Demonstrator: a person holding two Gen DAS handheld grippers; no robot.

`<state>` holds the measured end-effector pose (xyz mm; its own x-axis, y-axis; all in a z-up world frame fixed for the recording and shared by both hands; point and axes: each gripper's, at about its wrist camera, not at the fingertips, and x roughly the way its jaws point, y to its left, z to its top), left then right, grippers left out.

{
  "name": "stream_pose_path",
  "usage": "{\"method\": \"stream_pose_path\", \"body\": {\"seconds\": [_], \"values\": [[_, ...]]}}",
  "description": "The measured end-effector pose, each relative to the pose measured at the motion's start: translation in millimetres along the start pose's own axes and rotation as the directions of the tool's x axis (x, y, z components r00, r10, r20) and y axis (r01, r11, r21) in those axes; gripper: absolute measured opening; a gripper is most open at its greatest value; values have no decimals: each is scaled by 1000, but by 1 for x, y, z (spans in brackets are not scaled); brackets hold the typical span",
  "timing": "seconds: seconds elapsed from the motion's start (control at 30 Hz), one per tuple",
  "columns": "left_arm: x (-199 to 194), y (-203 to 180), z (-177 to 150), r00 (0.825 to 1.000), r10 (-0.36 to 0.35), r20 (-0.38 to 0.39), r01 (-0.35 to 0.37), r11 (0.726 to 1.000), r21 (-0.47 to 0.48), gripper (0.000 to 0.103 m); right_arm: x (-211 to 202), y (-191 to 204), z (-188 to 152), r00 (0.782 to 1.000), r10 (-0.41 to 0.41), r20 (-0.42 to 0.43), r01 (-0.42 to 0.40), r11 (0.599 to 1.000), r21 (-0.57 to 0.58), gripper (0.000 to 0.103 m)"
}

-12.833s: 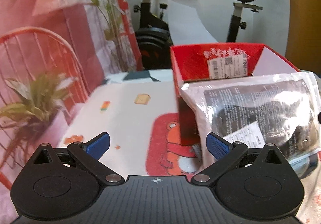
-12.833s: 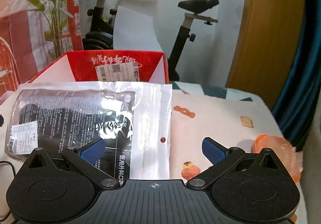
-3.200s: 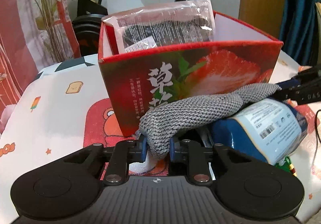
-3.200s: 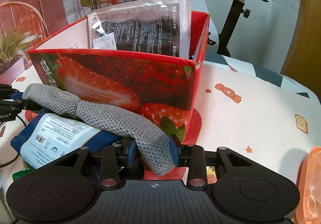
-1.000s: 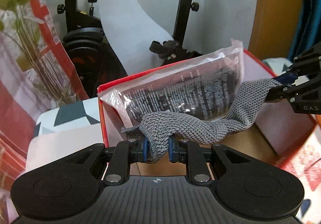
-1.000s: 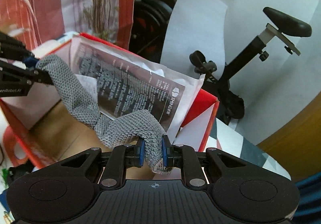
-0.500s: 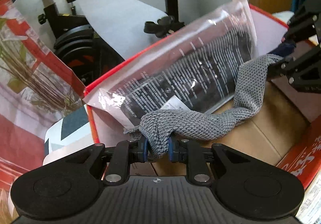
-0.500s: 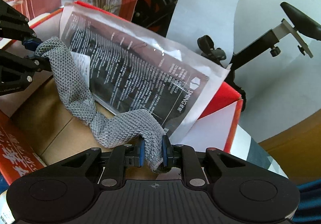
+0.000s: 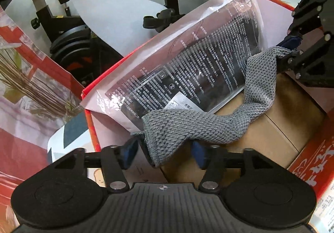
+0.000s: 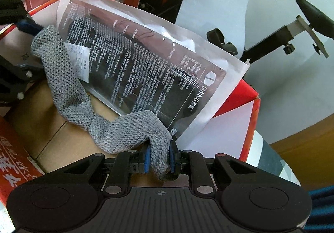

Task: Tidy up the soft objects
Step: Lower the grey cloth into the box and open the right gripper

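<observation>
A grey knitted cloth (image 9: 187, 128) is strung across the inside of the red strawberry box (image 9: 108, 78), over its brown cardboard floor. My left gripper (image 9: 163, 154) has its jaws opening. The cloth's near end hangs loose between the blue pads, and neither pad presses on it. My right gripper (image 10: 159, 157) is shut on the cloth's other end (image 10: 158, 149); in the left wrist view it shows at the upper right (image 9: 292, 45). A clear plastic bag of black items (image 10: 146, 70) leans on the box's back wall behind the cloth.
An exercise bike (image 10: 309, 19) and a curved white sheet (image 9: 108, 19) stand behind the box. A red-and-white plant-print cover (image 9: 25, 91) is at the left. The cartoon-print tabletop (image 9: 68, 134) shows beside the box. A labelled package (image 9: 325, 212) lies outside the front wall.
The left jaws have spread apart and let go of the cloth's end, which now hangs free between them. The right gripper still pinches its end and has barely moved.
</observation>
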<state>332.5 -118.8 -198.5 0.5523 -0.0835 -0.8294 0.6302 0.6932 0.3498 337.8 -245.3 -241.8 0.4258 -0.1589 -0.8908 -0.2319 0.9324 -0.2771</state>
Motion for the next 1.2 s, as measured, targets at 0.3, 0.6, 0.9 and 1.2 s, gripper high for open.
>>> {"method": "stream_pose_path", "body": {"seconds": [0.3,0.6,0.9,1.2], "values": [[-22,9,3,999,4,46,-3,1000,-16,78,-1,2,-1,1000,-16,7,16,1000,4,22],[-39,22,5,994,-16,109,30,991,-131,78,-27,-4,-2,998,-24,58,23,1000,9,32],[-54,23,-9,985,-12,172,57,965,-258,73,-78,-19,-14,985,11,174,-25,996,82,36],[-86,18,-45,967,51,248,45,928,-369,70,-122,-22,-59,933,35,359,-130,962,242,46]]}}
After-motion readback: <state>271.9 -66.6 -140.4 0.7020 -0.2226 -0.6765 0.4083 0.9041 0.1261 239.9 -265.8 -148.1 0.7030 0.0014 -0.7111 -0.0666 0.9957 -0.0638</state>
